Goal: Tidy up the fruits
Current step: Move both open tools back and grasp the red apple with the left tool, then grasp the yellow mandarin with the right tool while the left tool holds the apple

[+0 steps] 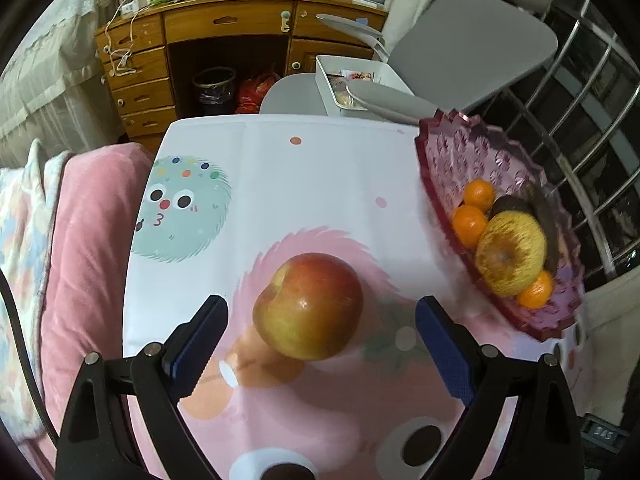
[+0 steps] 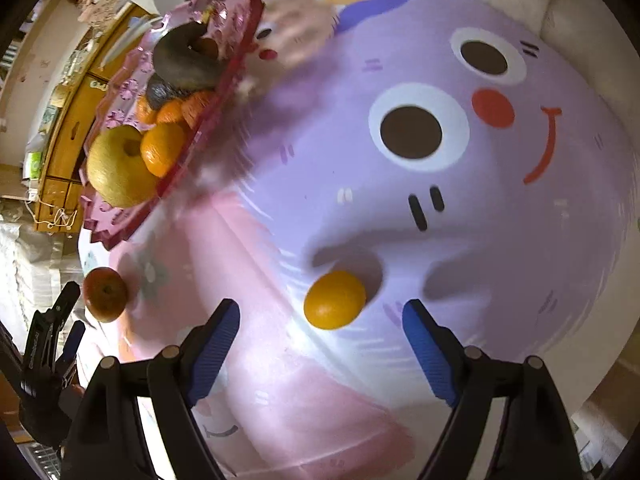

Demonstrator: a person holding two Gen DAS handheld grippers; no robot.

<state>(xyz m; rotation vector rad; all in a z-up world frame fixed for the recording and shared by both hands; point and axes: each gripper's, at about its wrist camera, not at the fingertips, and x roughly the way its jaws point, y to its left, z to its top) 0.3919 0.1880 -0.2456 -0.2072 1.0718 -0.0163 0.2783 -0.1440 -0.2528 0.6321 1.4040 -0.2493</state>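
A red-yellow apple (image 1: 309, 306) lies on the cartoon tablecloth, between and just beyond the open jaws of my left gripper (image 1: 322, 312). It also shows in the right wrist view (image 2: 105, 294), with the left gripper (image 2: 60, 320) beside it. A pink fruit tray (image 1: 436, 168) at the right holds a yellow apple (image 1: 510, 254), several oranges (image 1: 469, 224) and dark fruit. A loose orange (image 2: 334, 299) lies on the cloth just ahead of my open right gripper (image 2: 320, 316). The tray (image 2: 120, 224) sits at the upper left there.
A pink cushion (image 1: 88, 248) lies along the table's left edge. A grey chair (image 1: 472, 44) and a white box (image 1: 352, 76) stand behind the table, with a wooden desk (image 1: 224, 24) beyond. A metal window grille (image 1: 592, 128) is at the right.
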